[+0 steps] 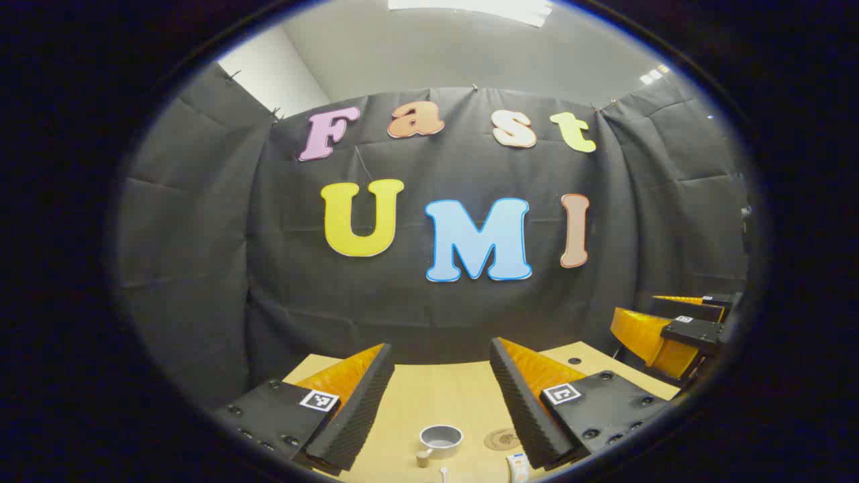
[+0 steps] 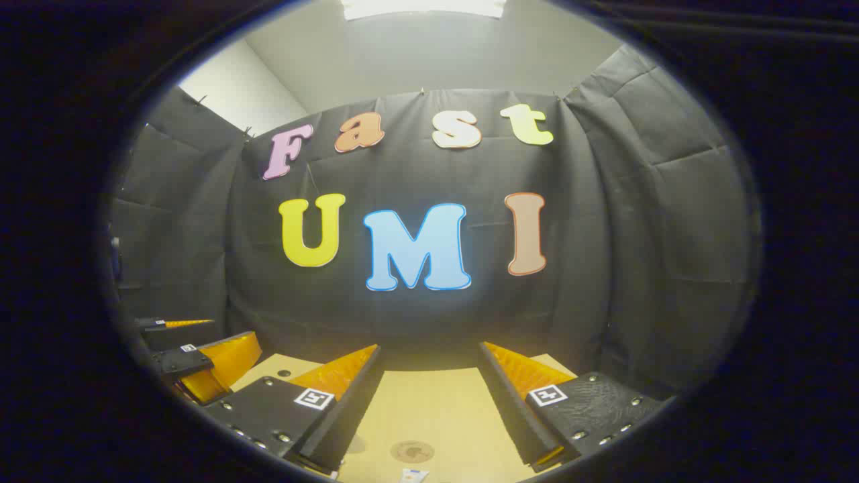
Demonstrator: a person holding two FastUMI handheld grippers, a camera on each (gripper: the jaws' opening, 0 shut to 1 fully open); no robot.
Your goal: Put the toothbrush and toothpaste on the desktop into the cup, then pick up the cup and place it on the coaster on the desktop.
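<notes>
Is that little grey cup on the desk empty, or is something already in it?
Empty: the left gripper view looks into the upright cup and shows only its bare inside. The toothpaste lies outside it on the desk.

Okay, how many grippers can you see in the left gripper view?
2. The left gripper sits at the bottom, open above the desktop; the right gripper shows at the right edge.

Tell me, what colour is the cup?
The small round metal cup is silvery grey, clearest in the left gripper view.
</notes>
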